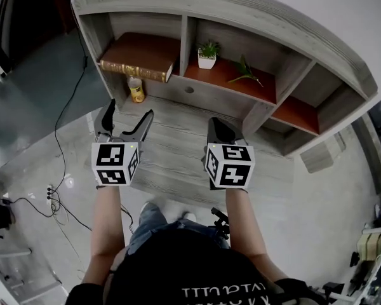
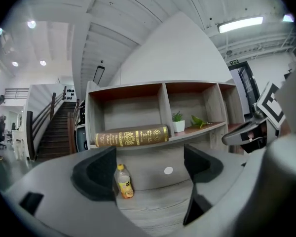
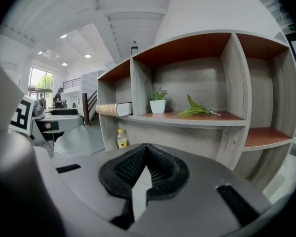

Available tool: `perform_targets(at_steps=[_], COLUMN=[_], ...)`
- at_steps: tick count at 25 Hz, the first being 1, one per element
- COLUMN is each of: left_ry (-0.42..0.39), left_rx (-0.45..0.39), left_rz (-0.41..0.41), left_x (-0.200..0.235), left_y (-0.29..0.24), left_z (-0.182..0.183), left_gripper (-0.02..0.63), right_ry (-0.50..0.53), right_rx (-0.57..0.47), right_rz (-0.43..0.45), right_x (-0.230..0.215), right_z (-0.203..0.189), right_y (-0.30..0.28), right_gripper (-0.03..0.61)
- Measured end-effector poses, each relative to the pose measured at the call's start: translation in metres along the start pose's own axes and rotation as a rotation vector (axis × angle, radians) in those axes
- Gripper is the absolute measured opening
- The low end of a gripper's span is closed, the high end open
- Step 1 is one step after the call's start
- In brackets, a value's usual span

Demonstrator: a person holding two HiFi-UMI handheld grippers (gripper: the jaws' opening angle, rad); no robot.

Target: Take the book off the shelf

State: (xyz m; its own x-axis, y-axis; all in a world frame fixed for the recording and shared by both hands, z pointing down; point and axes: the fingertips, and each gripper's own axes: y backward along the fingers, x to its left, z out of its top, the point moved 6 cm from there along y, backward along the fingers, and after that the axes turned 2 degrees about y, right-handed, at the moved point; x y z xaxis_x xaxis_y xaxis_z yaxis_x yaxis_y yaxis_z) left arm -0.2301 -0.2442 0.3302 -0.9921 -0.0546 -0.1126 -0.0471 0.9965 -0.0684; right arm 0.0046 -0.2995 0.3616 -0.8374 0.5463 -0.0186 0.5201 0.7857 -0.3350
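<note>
A thick brown book [image 1: 143, 57] with a gold-patterned spine [image 2: 131, 136] lies flat in the left compartment of the grey wooden shelf [image 1: 188, 37]; its end shows in the right gripper view [image 3: 114, 109]. My left gripper [image 1: 125, 121] hovers over the desk below and in front of the book, jaws wide open and empty [image 2: 147, 171]. My right gripper [image 1: 223, 131] hangs to the right of it, level with the middle compartment, pads [image 3: 134, 166] pressed together on nothing.
A small yellow bottle [image 1: 136, 90] stands on the desk [image 1: 171, 151] under the book's compartment. A small potted plant [image 1: 207, 54] and a loose green sprig [image 1: 246, 72] sit in the middle compartment. The right compartment [image 1: 298, 114] is lower.
</note>
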Motion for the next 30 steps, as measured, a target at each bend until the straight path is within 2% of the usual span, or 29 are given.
perform_targets(at_steps=[9, 17, 20, 25, 30], left_ry=[-0.067, -0.222, -0.309, -0.515, -0.700], left_rx=[-0.013, -0.005, 0.002, 0.034, 0.055], left_rz=[-0.119, -0.273, -0.314, -0.362, -0.379], left_x=[0.046, 0.068, 0.073, 0.074, 0.073], left_y=[-0.038, -0.062, -0.068, -0.072, -0.083], left_z=[0.016, 0.024, 0.025, 0.025, 0.023], left_gripper=[0.436, 0.436, 0.436, 0.436, 0.436], right_ry=[-0.065, -0.140, -0.156, -0.180, -0.193], right_rx=[-0.006, -0.016, -0.013, -0.026, -0.038], right_rz=[-0.109, -0.224, -0.259, -0.313, -0.340], right_x=[0.025, 0.044, 0.054, 0.063, 0.069], right_z=[0.019, 0.022, 0.019, 0.018, 0.018], right_y=[-0.024, -0.035, -0.038, -0.036, -0.031], right_gripper=[0.014, 0.014, 0.014, 0.014, 0.014])
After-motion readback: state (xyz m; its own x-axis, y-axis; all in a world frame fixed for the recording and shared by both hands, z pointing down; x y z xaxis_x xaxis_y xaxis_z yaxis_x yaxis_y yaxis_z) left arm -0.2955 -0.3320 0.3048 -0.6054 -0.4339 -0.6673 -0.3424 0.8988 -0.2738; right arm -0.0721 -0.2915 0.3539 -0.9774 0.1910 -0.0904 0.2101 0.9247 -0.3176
